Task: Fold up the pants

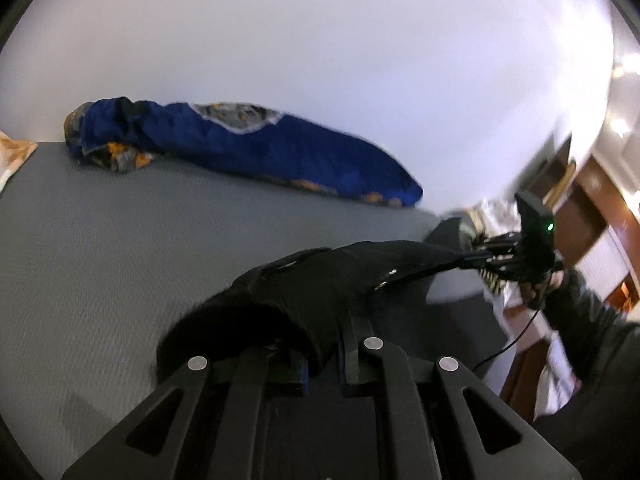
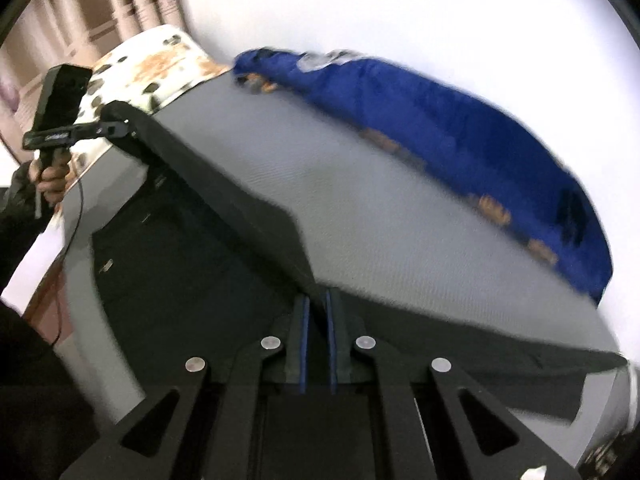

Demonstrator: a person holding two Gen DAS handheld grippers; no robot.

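Note:
The black pants (image 1: 320,280) hang stretched between my two grippers above a grey bed (image 1: 120,260). My left gripper (image 1: 324,364) is shut on one bunched end of the pants. My right gripper (image 2: 316,320) is shut on the other end, and the pants (image 2: 208,240) run taut from it to the left gripper (image 2: 116,128) at the far left. In the left wrist view the right gripper (image 1: 480,256) shows at the right, pinching the cloth. The lower part of the pants drapes onto the bed.
A blue quilt with orange pattern (image 1: 248,148) lies bunched along the white wall at the back of the bed; it also shows in the right wrist view (image 2: 460,136). A spotted pillow (image 2: 160,64) lies at the bed's end. Wooden furniture (image 1: 592,216) stands at the right.

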